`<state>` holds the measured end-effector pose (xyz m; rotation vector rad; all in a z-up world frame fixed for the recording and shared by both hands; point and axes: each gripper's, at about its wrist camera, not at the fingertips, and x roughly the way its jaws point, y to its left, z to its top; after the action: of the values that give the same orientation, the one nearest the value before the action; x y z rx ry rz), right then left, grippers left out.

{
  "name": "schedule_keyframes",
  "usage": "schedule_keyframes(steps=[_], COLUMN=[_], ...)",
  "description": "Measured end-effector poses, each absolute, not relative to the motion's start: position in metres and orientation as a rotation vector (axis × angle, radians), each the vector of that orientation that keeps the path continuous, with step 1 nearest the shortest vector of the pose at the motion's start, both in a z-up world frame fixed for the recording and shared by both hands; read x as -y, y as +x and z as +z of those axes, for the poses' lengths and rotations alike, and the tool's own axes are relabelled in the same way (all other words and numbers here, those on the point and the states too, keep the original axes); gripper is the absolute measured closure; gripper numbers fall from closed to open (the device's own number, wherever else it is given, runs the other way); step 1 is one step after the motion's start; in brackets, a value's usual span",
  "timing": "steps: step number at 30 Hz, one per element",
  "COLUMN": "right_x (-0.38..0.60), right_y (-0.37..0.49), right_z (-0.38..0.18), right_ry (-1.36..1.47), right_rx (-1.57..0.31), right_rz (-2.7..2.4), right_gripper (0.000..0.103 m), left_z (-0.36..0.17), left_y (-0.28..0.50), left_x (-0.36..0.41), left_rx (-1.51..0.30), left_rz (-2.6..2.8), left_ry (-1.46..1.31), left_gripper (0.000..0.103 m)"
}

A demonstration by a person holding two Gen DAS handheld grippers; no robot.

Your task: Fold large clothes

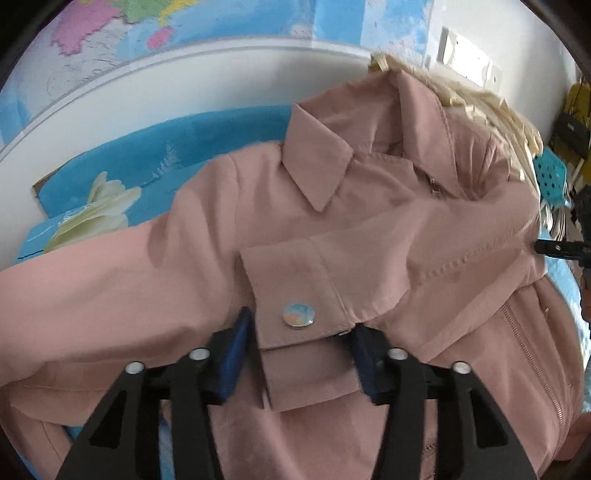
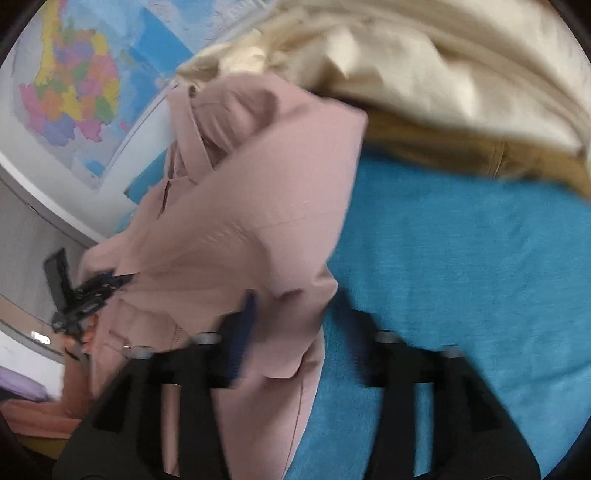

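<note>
left gripper (image 1: 297, 360): jaws apart, blue pads (image 1: 236, 354) on either side of the cuff (image 1: 295, 291) of a pink jacket (image 1: 369, 221); contact between pads and cuff cannot be confirmed, and a gap shows beside each pad. the cuff carries a round shiny snap (image 1: 299, 314) and lies across the jacket front, sleeve folded over the chest. beyond the cuff: the collar (image 1: 317, 162), spread flat, and the zipper pull (image 1: 436, 190) at the neck. the jacket lies on a blue sheet (image 1: 147, 166) with a white flower print. farther back: a cream garment (image 1: 480, 110) behind the collar, then a white wall rail and a map (image 1: 147, 22). the tip of the other tool (image 1: 561, 248) touches the jacket's right edge. right gripper (image 2: 299, 343): jaws apart, the view blurred; one pad (image 2: 243, 332) lies against a pink jacket fold (image 2: 258, 206), the other finger over bare blue sheet (image 2: 461, 258). whether fabric is held cannot be told. beyond: a tan garment (image 2: 443, 147), the cream garment (image 2: 443, 66) and the map (image 2: 74, 92).
</note>
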<state>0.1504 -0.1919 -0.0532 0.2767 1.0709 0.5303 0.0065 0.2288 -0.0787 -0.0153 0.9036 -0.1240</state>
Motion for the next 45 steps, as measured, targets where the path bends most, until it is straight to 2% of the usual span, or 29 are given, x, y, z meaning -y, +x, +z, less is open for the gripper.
schedule_keyframes(steps=[3,6,10,14,19,26,30,31,32,34,40,45], right_x=[0.185,0.168,0.103,0.033,-0.019,-0.017,-0.011,-0.008,-0.005,-0.001,-0.007,-0.068], right_y=[0.135,0.123,0.124,0.136,0.143,0.138,0.138,0.137,0.137,0.136,0.126,0.092], right_z=[-0.017,0.009,0.008,-0.018,-0.056,-0.043,-0.039,-0.038,-0.038,-0.038,-0.03,-0.01], right_ry=[0.19,0.144,0.033,-0.067,-0.163,-0.13,-0.083,-0.066,-0.056,-0.034,-0.037,-0.149], right_rx=[-0.936,-0.843,-0.862,-0.939,-1.046,-1.03,-1.034,-1.033,-1.033,-1.037,-1.017,-0.945], right_rz=[0.503,0.578,0.758,0.864,0.901,0.934,0.931,0.929,0.925,0.929,0.987,1.198], right_gripper=[0.04,0.04,0.041,0.041,0.038,0.035,0.033,0.033,0.033,0.033,0.032,0.029], left_z=[-0.058,-0.036,-0.01,-0.002,-0.028,-0.075,-0.085,-0.082,-0.08,-0.076,-0.02,0.021], left_y=[-0.016,-0.044,-0.079,-0.113,-0.143,-0.143,-0.125,-0.122,-0.122,-0.118,-0.133,-0.134], left_x=[-0.245,-0.264,-0.304,-0.352,-0.4,-0.42,-0.431,-0.432,-0.433,-0.439,-0.431,-0.409], left_rx=[-0.8,-0.697,-0.589,-0.545,-0.648,-0.781,-0.828,-0.82,-0.809,-0.823,-0.736,-0.694], left_rz=[-0.12,-0.063,0.119,0.311,0.467,0.495,0.501,0.503,0.501,0.499,0.409,0.304], left_ry=[-0.038,-0.041,-0.063,-0.132,-0.154,-0.184,-0.2,-0.195,-0.184,-0.187,-0.122,-0.069], left_gripper=[0.043,0.043,0.038,0.036,0.036,0.036,0.037,0.049,0.074,0.099,0.1,0.1])
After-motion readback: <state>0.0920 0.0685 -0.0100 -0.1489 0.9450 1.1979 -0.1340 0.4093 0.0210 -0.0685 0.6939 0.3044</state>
